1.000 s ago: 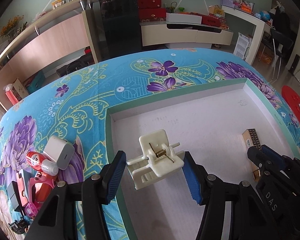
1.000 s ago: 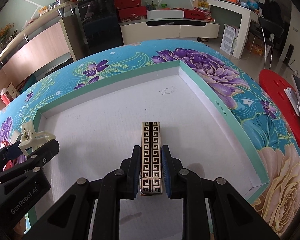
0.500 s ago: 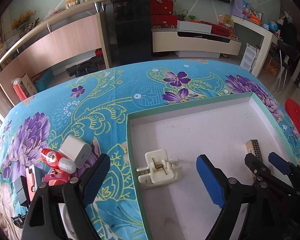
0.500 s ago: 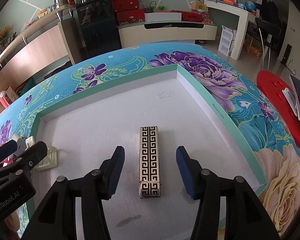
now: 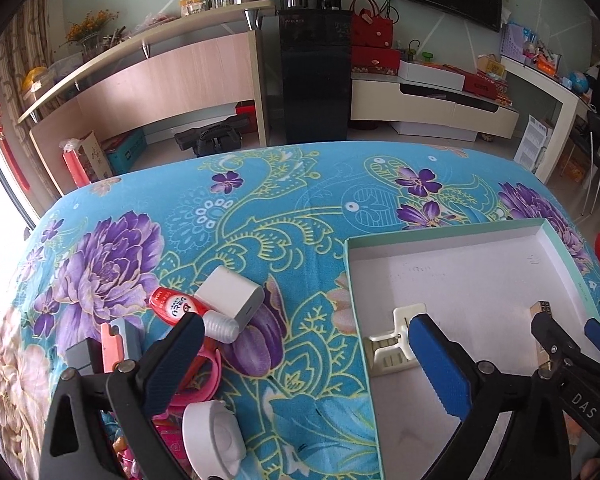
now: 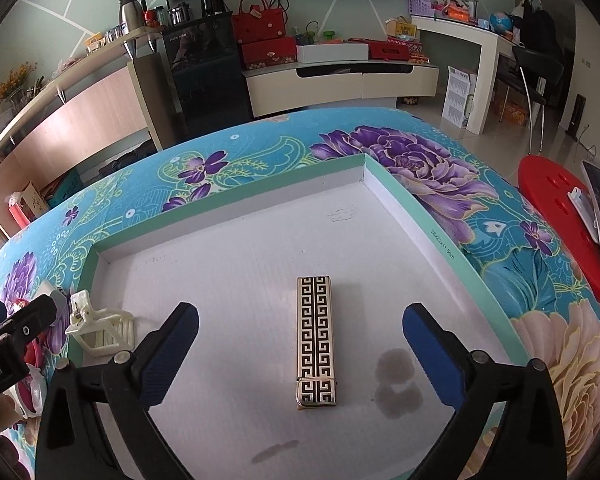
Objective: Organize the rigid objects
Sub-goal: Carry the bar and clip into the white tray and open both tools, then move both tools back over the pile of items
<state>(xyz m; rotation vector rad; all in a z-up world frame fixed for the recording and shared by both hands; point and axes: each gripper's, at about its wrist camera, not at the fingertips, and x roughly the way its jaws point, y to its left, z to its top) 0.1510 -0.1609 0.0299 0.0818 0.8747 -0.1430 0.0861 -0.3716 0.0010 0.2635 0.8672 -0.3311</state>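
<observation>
A white tray with a green rim [image 5: 350, 280] [image 6: 228, 216] lies on the flowered table. A cream clip [image 5: 396, 340] [image 6: 100, 326] lies at its left edge. A gold-and-black patterned bar [image 6: 315, 338] [image 5: 542, 314] lies in the tray's middle. My left gripper [image 5: 304, 360] is open and empty, above the tray's left rim. My right gripper [image 6: 300, 354] is open and empty, its fingers either side of the bar and apart from it. A pile left of the tray holds a white charger block [image 5: 230, 298], a red tube [image 5: 184, 308], pink items [image 5: 204, 372] and a white round lid [image 5: 214, 436].
The table's far edge drops to the floor, with a counter, a black cabinet [image 5: 314, 76] and a low white unit beyond. A red stool [image 6: 560, 216] with a phone on it stands right of the table. Damp stains [image 6: 396, 380] mark the tray floor.
Both grippers have let go: the left released the cream clip, the right released the patterned bar. Both have opened wide and drawn back; the left has also swung leftwards toward the pile.
</observation>
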